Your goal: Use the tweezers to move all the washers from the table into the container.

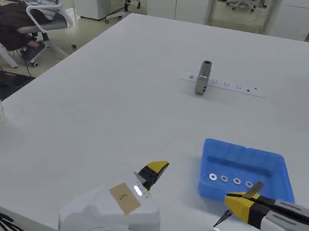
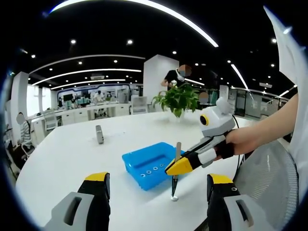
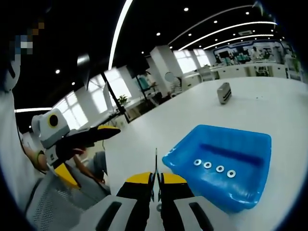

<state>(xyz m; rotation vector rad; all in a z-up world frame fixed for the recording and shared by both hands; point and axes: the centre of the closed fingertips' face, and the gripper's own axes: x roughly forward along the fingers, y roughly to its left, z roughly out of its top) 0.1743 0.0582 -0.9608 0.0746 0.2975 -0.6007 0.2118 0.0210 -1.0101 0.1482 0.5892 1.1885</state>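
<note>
The right gripper (image 3: 155, 182) pinched the tweezers (image 2: 173, 185), tips at a washer (image 2: 174, 198); the left gripper (image 2: 158, 179) gaped wide, empty.

The white table (image 1: 93, 124) is large and stands in an open-plan office.

- **Ceiling:** dark, fitted with long curved light strips (image 2: 144, 9) and small recessed spots (image 2: 129, 42).
- **Column:** a white column (image 2: 155, 77) rises behind a potted plant (image 2: 179, 98) at the table's far end.
- **Windows:** tall windows (image 3: 187, 60) line one wall.
- **Floor:** the floor (image 1: 83, 34) is pale.
- **Furniture:** an office chair (image 1: 43, 20) on castors stands near one table corner. White cabinets (image 1: 190, 2) stand beyond the far side, and further desks (image 2: 77, 113) occupy the rear.
</note>
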